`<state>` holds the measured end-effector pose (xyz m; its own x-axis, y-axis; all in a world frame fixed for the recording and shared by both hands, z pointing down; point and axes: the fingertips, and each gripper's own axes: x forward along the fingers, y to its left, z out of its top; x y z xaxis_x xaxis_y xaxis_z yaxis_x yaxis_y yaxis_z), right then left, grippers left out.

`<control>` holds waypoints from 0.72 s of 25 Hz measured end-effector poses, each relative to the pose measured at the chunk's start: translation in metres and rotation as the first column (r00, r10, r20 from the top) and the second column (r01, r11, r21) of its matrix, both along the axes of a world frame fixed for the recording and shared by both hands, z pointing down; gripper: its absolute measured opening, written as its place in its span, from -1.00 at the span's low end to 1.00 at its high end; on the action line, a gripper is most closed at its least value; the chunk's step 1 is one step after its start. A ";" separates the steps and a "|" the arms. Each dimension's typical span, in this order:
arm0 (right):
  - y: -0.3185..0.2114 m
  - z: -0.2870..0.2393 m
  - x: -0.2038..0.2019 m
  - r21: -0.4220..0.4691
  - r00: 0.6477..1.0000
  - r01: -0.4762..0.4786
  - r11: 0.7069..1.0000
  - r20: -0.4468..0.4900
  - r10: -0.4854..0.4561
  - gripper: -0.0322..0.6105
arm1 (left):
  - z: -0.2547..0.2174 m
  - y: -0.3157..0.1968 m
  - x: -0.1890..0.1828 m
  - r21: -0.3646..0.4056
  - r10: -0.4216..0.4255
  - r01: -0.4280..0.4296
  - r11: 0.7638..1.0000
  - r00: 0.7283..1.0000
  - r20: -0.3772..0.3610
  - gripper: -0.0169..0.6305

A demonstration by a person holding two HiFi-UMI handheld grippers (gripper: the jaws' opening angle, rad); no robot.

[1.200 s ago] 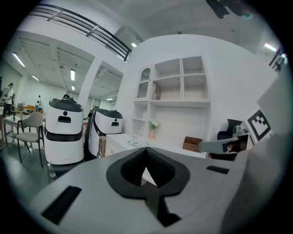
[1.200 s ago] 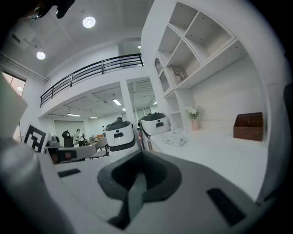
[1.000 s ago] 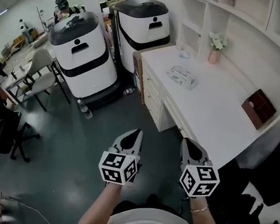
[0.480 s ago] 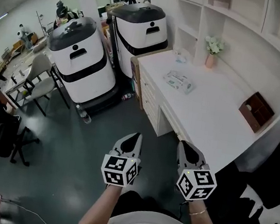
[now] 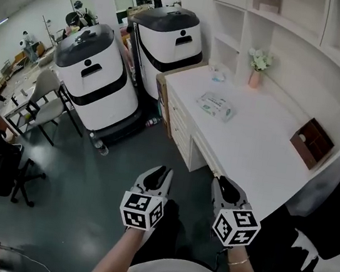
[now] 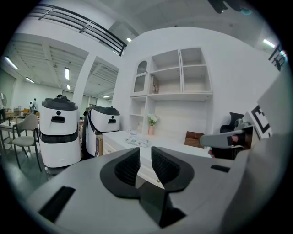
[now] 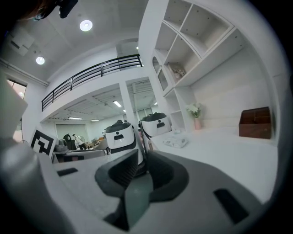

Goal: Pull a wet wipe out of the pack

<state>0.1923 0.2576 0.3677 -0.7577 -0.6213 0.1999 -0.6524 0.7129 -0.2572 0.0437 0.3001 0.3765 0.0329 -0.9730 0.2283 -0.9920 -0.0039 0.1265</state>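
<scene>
Both claws short of the desk — wipe pack untouched.

Left claw (image 5: 162,174): jaws spread a little, having just been opening, with nothing between them. Right claw (image 5: 225,183): jaws a narrow gap apart, also with nothing between them. The two are held side by side, pointing roughly level, above the dark floor (image 5: 82,214) and just short of the near end of the white desk (image 5: 263,146). The pack of wet wipes (image 5: 215,106) lies flat on the desk, well ahead of both claws and touched by neither — toward the far end, near the shelves. Past it a pink vase (image 5: 255,78) with white flowers stands by the wall. A brown box (image 5: 311,142) sits on the desk's right side. Two white machines (image 5: 97,71) with black lids stand on the floor left of the desk.
</scene>
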 end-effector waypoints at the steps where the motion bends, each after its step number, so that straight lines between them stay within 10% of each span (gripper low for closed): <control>1: -0.004 0.000 -0.004 -0.005 1.000 0.005 1.000 0.002 -0.005 -0.72 | 0.001 -0.006 -0.003 0.000 0.004 -0.004 1.000 1.000 -0.003 -0.72; 18: -0.152 0.004 -0.103 -0.025 0.997 -0.051 0.998 -0.061 0.049 -0.65 | 0.021 -0.181 -0.093 -0.020 0.116 -0.117 0.993 0.993 -0.034 -0.55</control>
<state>0.0897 0.1058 0.3718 -0.7121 -0.6518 0.2609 -0.7017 0.6726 -0.2348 -0.0498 0.1189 0.3972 0.1535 -0.9569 0.2465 -0.9802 -0.1159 0.1606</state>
